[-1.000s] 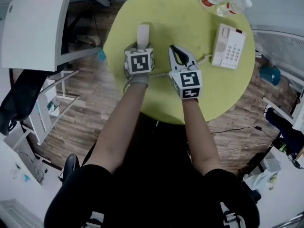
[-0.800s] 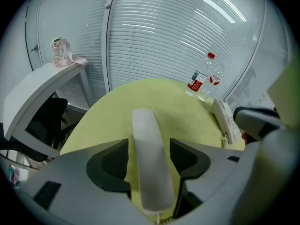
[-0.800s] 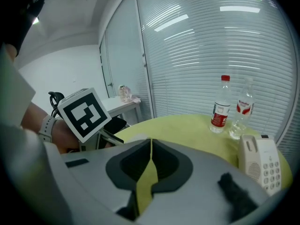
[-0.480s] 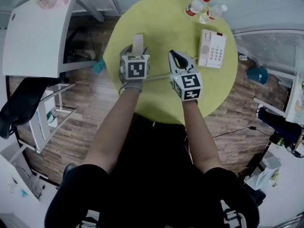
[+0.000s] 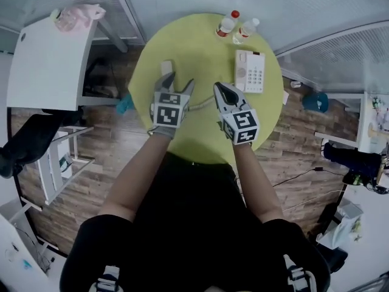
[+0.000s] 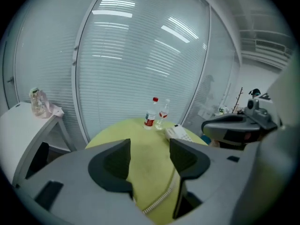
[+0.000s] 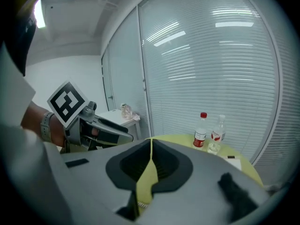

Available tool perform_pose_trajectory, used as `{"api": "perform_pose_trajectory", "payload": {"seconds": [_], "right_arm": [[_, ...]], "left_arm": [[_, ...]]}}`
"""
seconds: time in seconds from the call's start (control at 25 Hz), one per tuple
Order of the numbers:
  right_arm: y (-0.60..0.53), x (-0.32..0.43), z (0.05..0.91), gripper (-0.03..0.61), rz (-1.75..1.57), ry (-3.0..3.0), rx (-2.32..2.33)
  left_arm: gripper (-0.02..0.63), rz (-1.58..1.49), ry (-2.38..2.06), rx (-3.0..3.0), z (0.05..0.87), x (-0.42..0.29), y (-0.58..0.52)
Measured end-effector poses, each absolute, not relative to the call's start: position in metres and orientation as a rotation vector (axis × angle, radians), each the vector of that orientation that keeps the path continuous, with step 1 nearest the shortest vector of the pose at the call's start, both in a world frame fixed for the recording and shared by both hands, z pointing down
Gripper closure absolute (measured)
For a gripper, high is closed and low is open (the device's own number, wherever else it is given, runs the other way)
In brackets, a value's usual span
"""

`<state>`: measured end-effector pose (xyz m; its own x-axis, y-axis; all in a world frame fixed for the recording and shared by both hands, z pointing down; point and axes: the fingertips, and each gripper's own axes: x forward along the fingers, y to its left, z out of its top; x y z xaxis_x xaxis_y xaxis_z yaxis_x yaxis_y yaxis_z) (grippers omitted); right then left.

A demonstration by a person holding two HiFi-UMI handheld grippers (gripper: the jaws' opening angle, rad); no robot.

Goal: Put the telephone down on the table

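The white telephone base [image 5: 249,70] sits on the round yellow-green table [image 5: 200,41], at its right side. The handset [image 5: 166,67] lies flat on the table's left side, joined to the base by a coiled cord [image 5: 203,102]. My left gripper [image 5: 177,83] hangs above the table just short of the handset. It is open, its jaws have just been opening, and nothing is between them. In the left gripper view only tabletop and cord [image 6: 161,198] show between its jaws. My right gripper [image 5: 222,90] is shut on nothing, over the table's near middle.
Two plastic bottles [image 5: 228,23] [image 5: 246,29] stand at the table's far edge, by a glass wall with blinds. A white desk [image 5: 55,59] with a pink bag [image 5: 76,17] is at the left. A dark chair [image 5: 30,139] stands on the wooden floor.
Both grippers have risen away from the tabletop and drawn back toward me. The left gripper's jaws have spread and left the handset lying on the table.
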<state>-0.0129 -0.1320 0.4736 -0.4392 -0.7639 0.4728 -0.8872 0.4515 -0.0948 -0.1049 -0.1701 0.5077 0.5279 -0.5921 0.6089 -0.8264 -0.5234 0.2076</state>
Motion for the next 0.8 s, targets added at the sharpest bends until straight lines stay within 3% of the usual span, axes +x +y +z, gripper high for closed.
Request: {"api": "perform_pose_trajectory", "payload": {"seconds": [0.4,0.8], "right_arm": [[-0.086,0.028,0.405,0.558,0.329,-2.463,1.369],[-0.052,0.055,0.339,0.559,0.208,-2.617,1.335]], "left_arm": [[0.353,0.468,-1.097,2.581,0.4,-0.053,-0.119],[0.453,0.226,-1.064,2.714,0.339,-0.019,-0.068]]}}
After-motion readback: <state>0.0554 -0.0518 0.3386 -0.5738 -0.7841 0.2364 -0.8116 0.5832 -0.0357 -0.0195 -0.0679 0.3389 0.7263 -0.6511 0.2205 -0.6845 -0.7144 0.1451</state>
